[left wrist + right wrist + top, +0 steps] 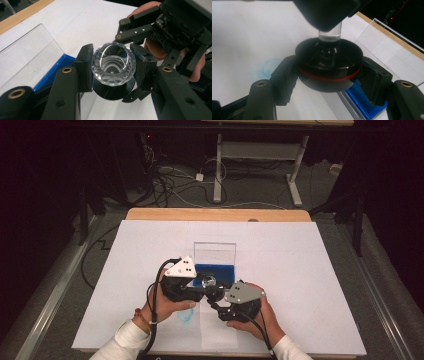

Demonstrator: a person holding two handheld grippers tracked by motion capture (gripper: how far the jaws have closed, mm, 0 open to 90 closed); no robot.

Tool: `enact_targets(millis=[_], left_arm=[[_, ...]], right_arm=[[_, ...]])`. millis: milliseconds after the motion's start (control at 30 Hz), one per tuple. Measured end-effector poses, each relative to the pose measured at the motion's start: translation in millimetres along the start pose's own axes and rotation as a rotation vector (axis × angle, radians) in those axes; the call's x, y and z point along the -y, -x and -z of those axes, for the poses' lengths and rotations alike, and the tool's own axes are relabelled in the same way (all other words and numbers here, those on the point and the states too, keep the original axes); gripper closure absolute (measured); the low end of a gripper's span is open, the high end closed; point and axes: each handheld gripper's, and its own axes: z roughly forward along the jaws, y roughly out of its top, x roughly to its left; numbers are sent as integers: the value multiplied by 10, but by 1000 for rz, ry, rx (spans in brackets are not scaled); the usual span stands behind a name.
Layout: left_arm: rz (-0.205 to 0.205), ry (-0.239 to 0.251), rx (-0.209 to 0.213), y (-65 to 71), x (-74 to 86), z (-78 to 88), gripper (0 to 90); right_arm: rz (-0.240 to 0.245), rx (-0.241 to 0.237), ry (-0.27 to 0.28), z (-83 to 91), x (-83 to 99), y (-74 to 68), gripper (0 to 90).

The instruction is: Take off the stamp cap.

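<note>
Faceted glass cup (113,65) pinched in left claw (112,67), black base (329,65) clamped by right claw (329,82).

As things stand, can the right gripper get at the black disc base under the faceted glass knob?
Probably yes: the right gripper already has its jaws on either side of the black disc base, nothing between, while the left gripper grips the faceted glass knob above.

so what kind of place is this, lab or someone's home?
Looks like a lab or recording workspace, not a home. A wooden table is covered with a white sheet, loose cables trail over the floor behind it beside a height-adjustable desk frame, and dark curtains close in the sides.
</note>
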Motion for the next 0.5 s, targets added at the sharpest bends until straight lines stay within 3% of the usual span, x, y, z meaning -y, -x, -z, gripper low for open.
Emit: enact_targets(millis=[500], left_arm=[[-1,1,12,13,12,-14,544]], right_arm=[[14,-8,-34,6,4,-20,386]])
